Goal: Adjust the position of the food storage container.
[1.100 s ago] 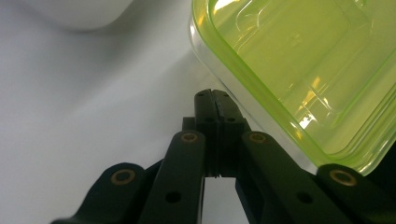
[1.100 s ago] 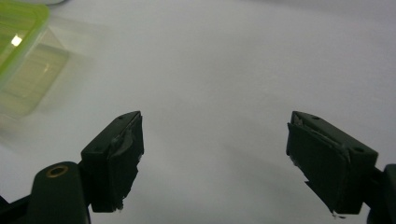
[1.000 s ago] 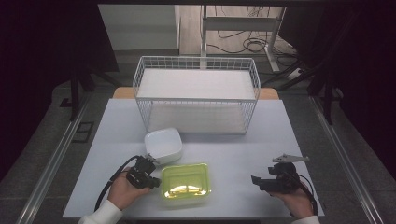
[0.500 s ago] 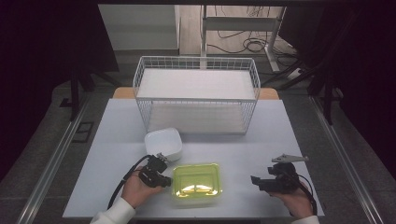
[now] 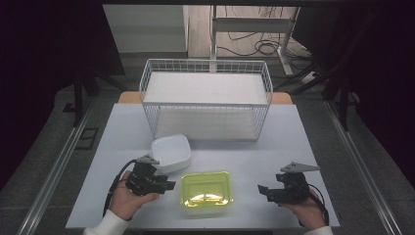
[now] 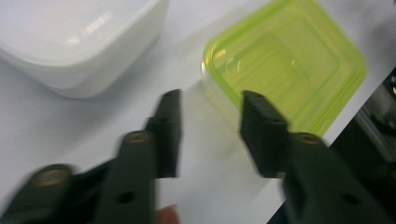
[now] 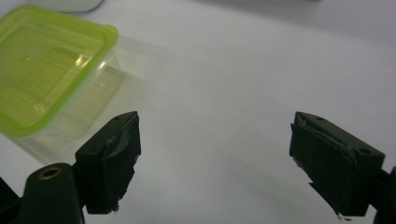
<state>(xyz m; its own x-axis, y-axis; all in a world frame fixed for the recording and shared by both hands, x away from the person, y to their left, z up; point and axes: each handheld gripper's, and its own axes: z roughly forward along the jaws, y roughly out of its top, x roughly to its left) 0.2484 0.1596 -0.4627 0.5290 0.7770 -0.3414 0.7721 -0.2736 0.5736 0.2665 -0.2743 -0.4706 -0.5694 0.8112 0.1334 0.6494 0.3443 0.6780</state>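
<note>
A clear container with a lime-green lid (image 5: 206,193) sits near the table's front edge. A white square container (image 5: 170,152) rests just behind it to the left. My left gripper (image 5: 169,185) is open, its jaws pointing at the green container's left side, a short gap away. In the left gripper view the left gripper (image 6: 211,106) holds nothing, with the green lid (image 6: 289,70) ahead and the white container (image 6: 79,42) at upper left. My right gripper (image 5: 262,190) is wide open to the right of the green container. The right gripper (image 7: 215,158) is over bare table, the green lid (image 7: 46,65) at left.
A large white wire basket (image 5: 205,98) stands at the back middle of the grey table (image 5: 293,142). Bare table lies between the basket and the containers, and between the green container and the right gripper. Dark floor and cables surround the table.
The green container has shifted a little to the right, alongside my left gripper. That gripper has since drawn back slightly to the left. The right gripper has stayed put.
</note>
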